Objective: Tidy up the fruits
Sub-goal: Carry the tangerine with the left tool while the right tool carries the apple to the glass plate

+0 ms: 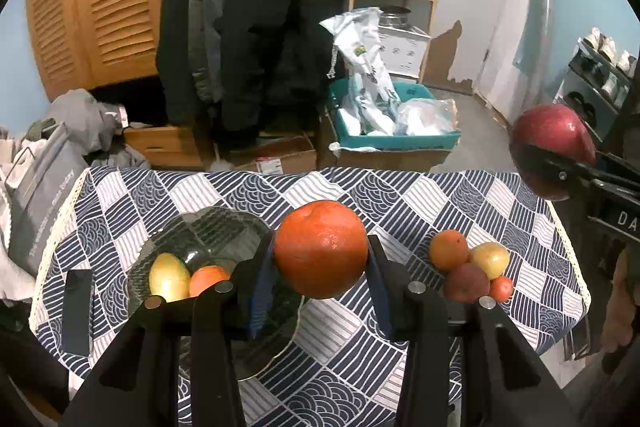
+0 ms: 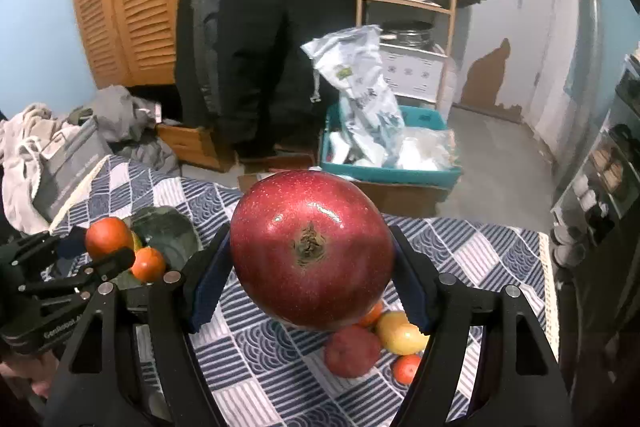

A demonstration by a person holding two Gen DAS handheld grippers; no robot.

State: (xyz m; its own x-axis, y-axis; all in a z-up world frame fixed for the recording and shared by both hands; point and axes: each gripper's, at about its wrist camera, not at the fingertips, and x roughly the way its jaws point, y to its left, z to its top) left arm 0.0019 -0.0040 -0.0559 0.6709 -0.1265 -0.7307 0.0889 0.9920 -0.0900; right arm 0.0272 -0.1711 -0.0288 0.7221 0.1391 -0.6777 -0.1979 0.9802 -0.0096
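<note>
My left gripper (image 1: 321, 259) is shut on a large orange (image 1: 321, 247) and holds it above the table, just right of a dark glass bowl (image 1: 216, 231). The bowl holds a yellow fruit (image 1: 169, 277) and a small orange fruit (image 1: 208, 279). My right gripper (image 2: 312, 267) is shut on a big red pomegranate (image 2: 312, 249), held above the table; it also shows in the left wrist view (image 1: 552, 147). A cluster of several small fruits (image 1: 472, 267) lies on the blue patterned tablecloth (image 1: 340, 339), under the pomegranate in the right wrist view (image 2: 380, 343).
A dark flat phone-like object (image 1: 78, 311) lies at the table's left edge. A grey bag (image 1: 40, 195) and clothes sit left of the table. Beyond the far edge are cardboard boxes, a teal bin (image 1: 394, 123) with bags, hanging coats and a wooden shelf.
</note>
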